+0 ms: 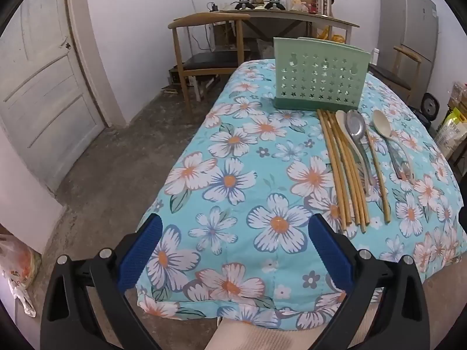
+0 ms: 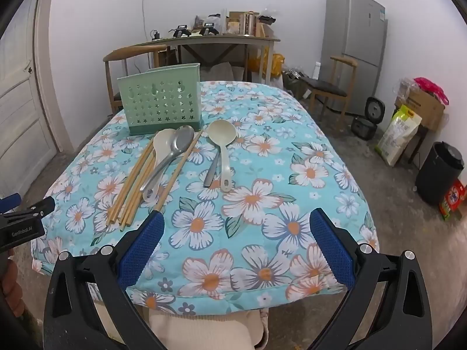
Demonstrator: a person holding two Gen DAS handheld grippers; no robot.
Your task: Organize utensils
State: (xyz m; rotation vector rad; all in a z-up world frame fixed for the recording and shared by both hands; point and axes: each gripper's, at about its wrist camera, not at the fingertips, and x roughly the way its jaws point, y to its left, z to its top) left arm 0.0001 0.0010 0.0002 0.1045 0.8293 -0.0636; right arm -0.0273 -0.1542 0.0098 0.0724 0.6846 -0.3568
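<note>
Quilted turquoise cloth with big white-and-orange flowers (image 2: pixel 262 157) covers the tabletop. At its far left stands a pale green plastic holder (image 2: pixel 162 99), pierced with star-shaped holes. Just in front lie slim bamboo chopsticks (image 2: pixel 131 186), a cream spoon (image 2: pixel 160 145) and a steel spoon (image 2: pixel 175 148) overlapping; a cream ladle (image 2: pixel 223 143) lies apart to the right. Left gripper (image 1: pixel 235 227) and right gripper (image 2: pixel 238 223) hover at the near edge, ribbed blue fingers (image 2: pixel 143 250) spread wide, empty.
</note>
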